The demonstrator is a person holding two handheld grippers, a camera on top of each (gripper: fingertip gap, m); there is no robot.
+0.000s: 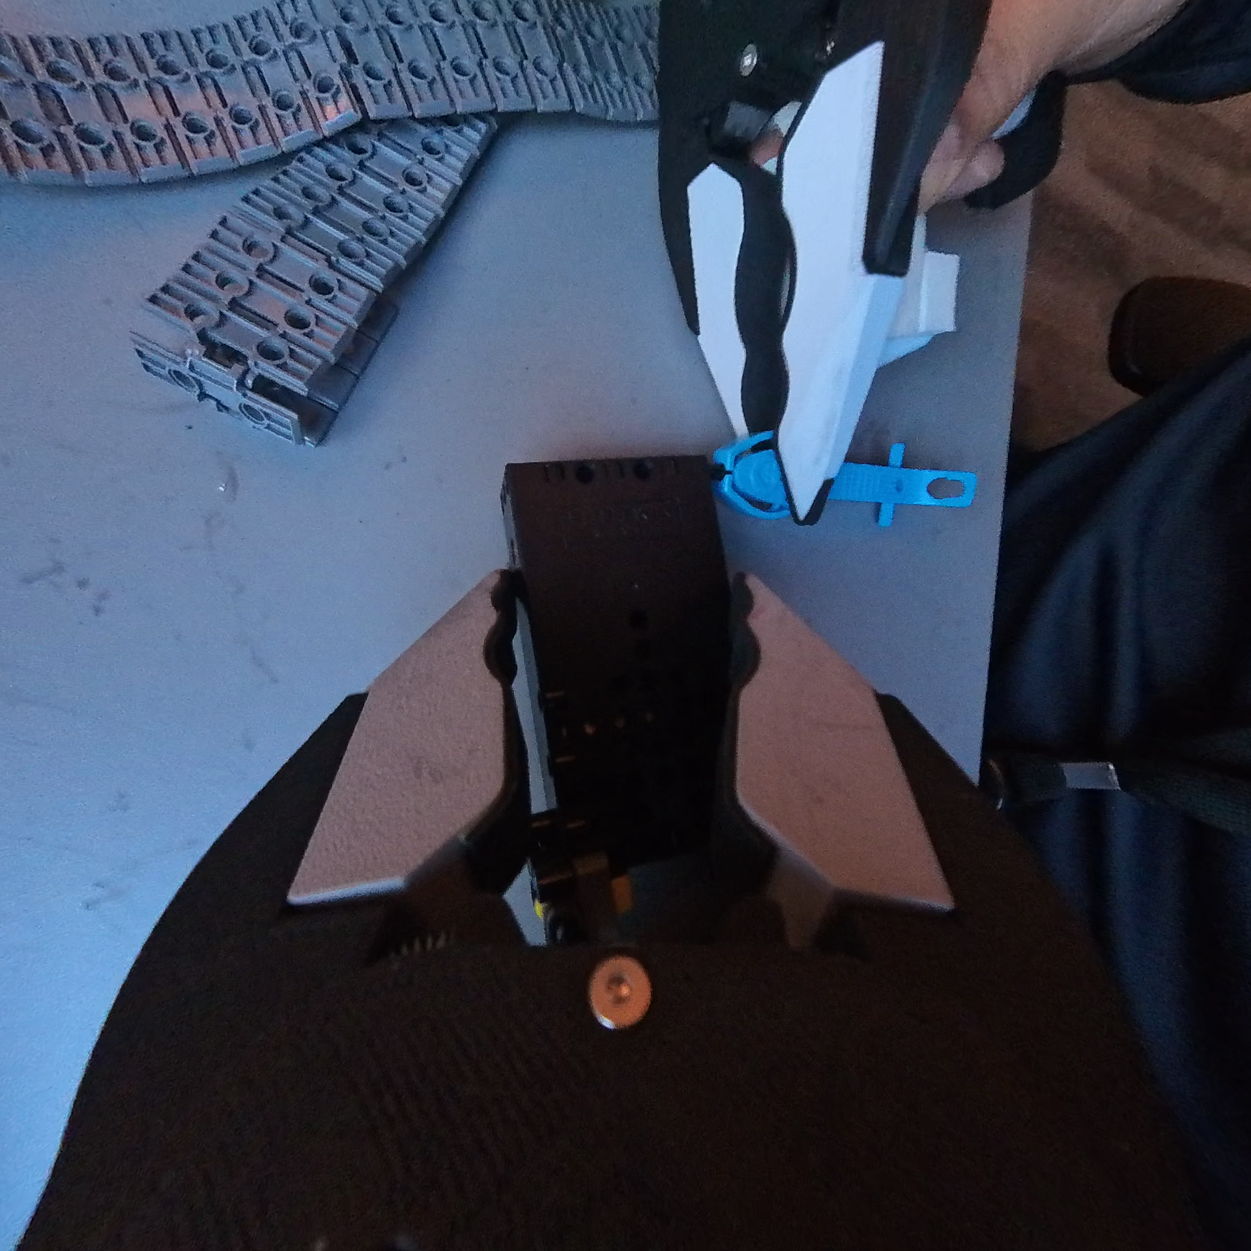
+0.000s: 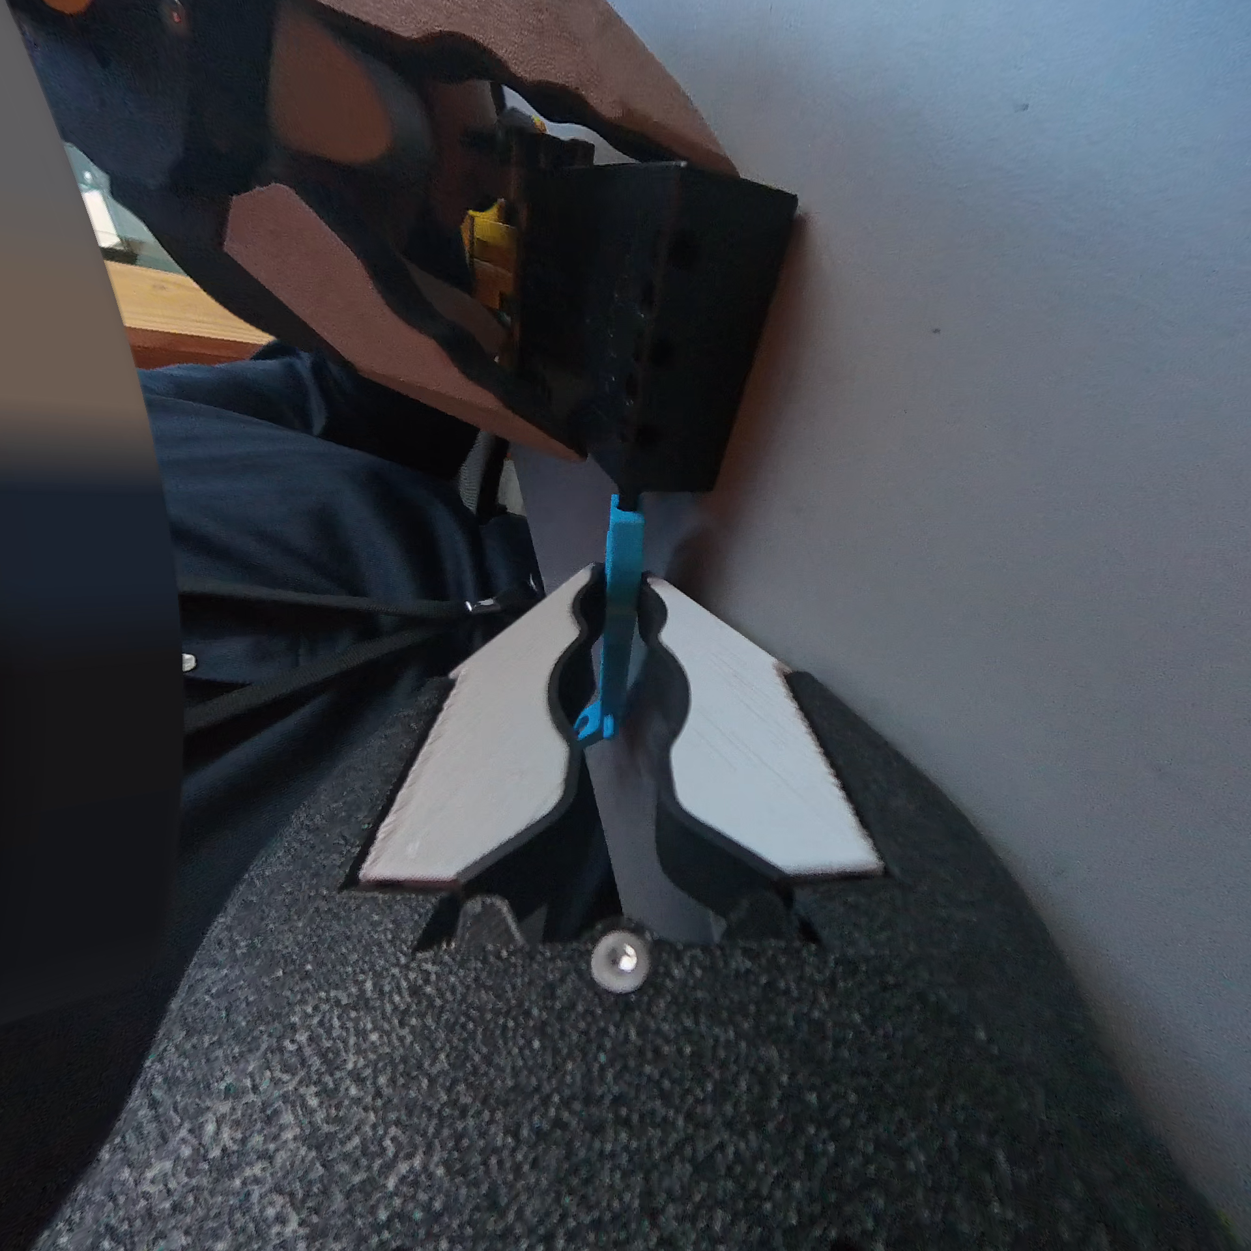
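My left gripper [image 1: 619,589] is shut on a black box-shaped block [image 1: 609,541] with small holes and brass contacts, holding it against the grey table [image 1: 338,609]. My right gripper [image 1: 778,474] comes down from above, just right of the block's far end, shut on a thin blue plastic clip [image 1: 900,484] lying on the table. In the right wrist view the blue clip [image 2: 619,609] is pinched between my right gripper's [image 2: 623,579] fingertips. Its far end touches the lower corner of the black block [image 2: 643,325], which my left gripper [image 2: 643,304] holds.
Rows of linked grey plastic parts [image 1: 291,284] lie at the back left of the table. The table's edge [image 1: 1002,541] runs close on the right. A person's dark clothing [image 1: 1117,643] is beyond it, and a hand [image 1: 981,135] grips the right gripper.
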